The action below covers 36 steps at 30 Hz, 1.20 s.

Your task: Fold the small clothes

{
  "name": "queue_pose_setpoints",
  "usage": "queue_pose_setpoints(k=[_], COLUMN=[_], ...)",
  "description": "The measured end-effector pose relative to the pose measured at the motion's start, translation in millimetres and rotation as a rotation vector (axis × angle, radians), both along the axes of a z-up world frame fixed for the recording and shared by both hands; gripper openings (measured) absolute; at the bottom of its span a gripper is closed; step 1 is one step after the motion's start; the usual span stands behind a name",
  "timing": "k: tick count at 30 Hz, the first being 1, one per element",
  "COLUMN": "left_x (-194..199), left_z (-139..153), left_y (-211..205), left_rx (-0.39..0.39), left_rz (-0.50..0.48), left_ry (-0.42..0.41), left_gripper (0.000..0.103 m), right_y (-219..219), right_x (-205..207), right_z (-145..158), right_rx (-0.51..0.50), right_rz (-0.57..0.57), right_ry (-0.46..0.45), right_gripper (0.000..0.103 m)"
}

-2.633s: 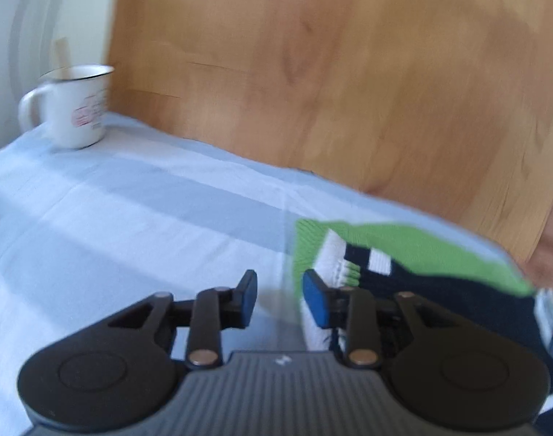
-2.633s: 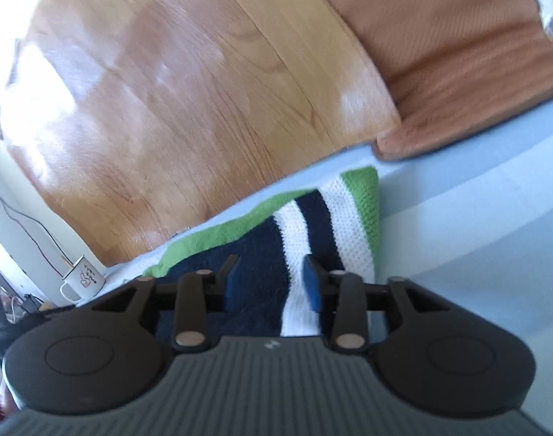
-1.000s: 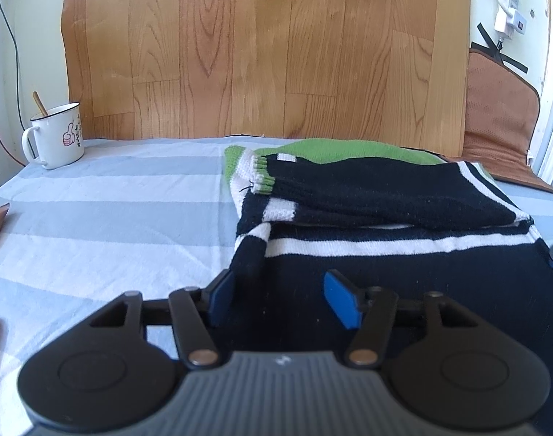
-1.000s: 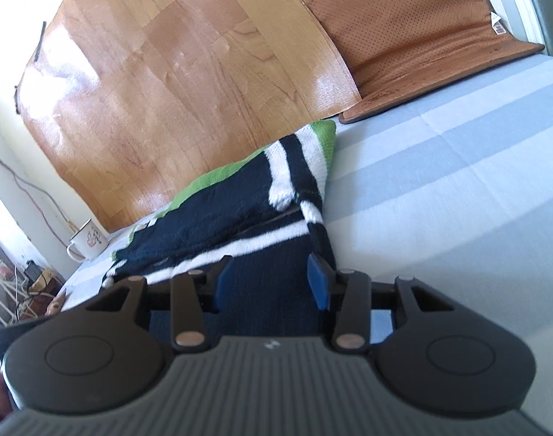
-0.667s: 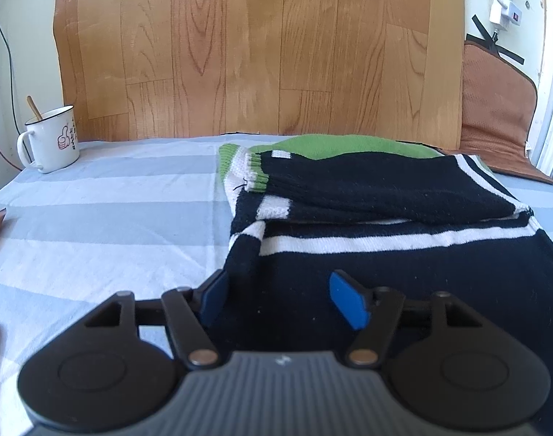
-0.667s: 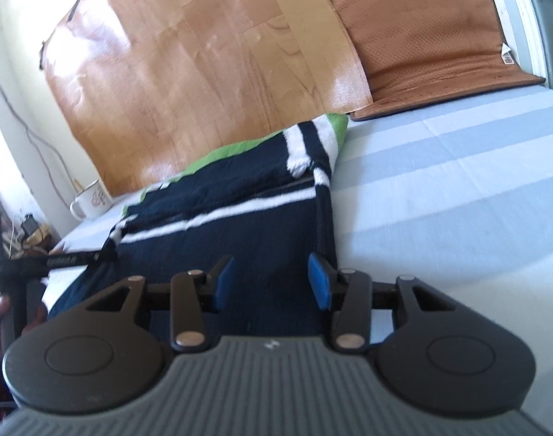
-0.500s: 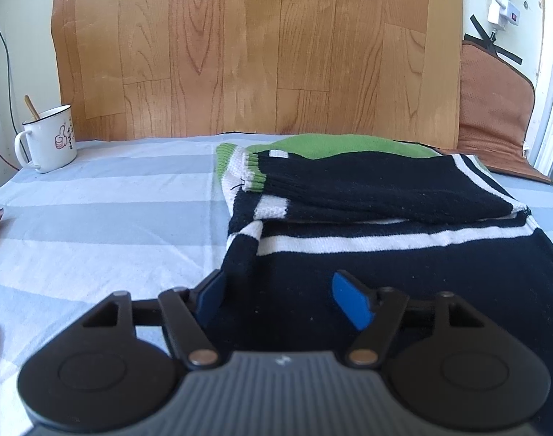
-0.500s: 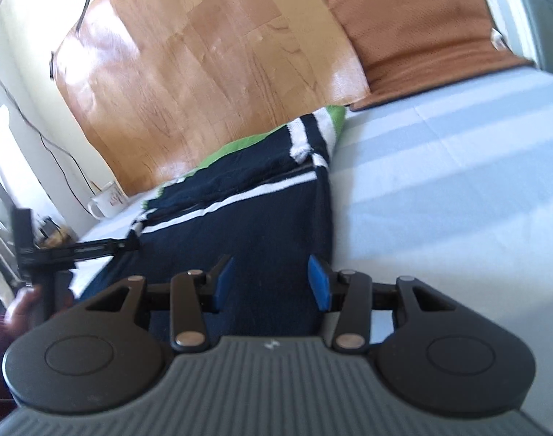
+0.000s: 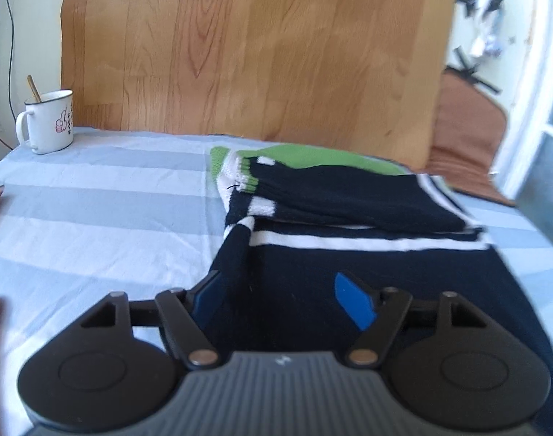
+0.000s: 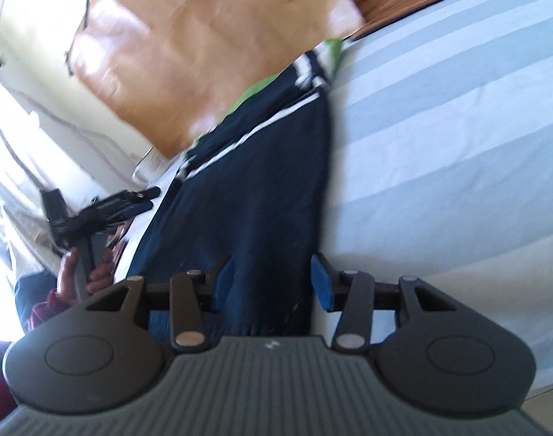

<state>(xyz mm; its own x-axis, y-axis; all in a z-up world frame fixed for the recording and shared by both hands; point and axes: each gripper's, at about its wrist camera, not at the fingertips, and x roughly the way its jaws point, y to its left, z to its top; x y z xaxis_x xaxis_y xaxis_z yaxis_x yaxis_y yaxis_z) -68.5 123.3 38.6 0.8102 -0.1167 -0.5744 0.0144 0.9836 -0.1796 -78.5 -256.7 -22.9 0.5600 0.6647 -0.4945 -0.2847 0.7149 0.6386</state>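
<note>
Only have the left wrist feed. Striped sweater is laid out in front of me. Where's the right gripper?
Observer: The right gripper is at the sweater's near right corner, jaws astride its right edge.
Operator: Gripping?
Observer: No. The jaws are open and have just opened a little further. The knit lies between the pads, not pinched.
Operator: What's to the right of that edge?
Observer: Striped sheet, with nothing on it in the right wrist view.
</note>
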Motion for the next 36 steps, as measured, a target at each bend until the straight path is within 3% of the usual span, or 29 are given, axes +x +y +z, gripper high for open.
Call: queue_pose_setpoints(k=[6, 12, 15, 21, 26, 27, 28, 29, 31, 36], left_x=[-89.5, -148.6, -160.4, -166.5, -157.7, -155.8, -154.4, -153.2, -154.0, -156.3], left_z=[10.5, -5.6, -7.4, -23.7, -52.5, -57.6, -61.5, -63.9, -60.9, -33.2], left_y=[26.7, 55.5, 54.4, 41.7, 42.4, 42.6, 42.8, 42.4, 44.2, 59.0], left_rx=[-0.026, -0.226, -0.255, -0.267, -0.407, -0.433, -0.45, -0.466, -0.504, -0.636], left_rz=[-0.062, -0.04, -0.056, -0.133, -0.114, -0.112, -0.114, -0.122, -0.146, -0.184], left_ry=[-0.005, 0.11, 0.144, 0.253, 0.339, 0.352, 0.366, 0.379, 0.365, 0.223], left_gripper=[0.07, 0.068, 0.068, 0.07, 0.067, 0.056, 0.026, 0.012, 0.008, 0.008], right_y=[-8.3, -25.6, -36.7, -36.1, -23.7, -20.4, -17.8, -16.2, -15.2, -19.5], right_x=[0.9, -12.3, -22.5, -35.7, -31.8, -30.8, -29.9, -28.9, -28.3, -19.4], right_z=[1.4, -2.8, -6.7, -15.7, -31.1, -31.0, -29.4, -27.2, -17.9, 14.5], right_rx=[0.018, 0.081, 0.146, 0.145, 0.153, 0.144, 0.136, 0.132, 0.135, 0.211], right_rz=[0.022, 0.06, 0.079, 0.097, 0.11, 0.118, 0.127, 0.138, 0.16, 0.185], right_ry=[0.045, 0.088, 0.121, 0.149, 0.178, 0.178, 0.173, 0.168, 0.14, -0.015], right_gripper=[0.051, 0.051, 0.051, 0.051, 0.05, 0.041, 0.033, 0.021, 0.017, 0.016])
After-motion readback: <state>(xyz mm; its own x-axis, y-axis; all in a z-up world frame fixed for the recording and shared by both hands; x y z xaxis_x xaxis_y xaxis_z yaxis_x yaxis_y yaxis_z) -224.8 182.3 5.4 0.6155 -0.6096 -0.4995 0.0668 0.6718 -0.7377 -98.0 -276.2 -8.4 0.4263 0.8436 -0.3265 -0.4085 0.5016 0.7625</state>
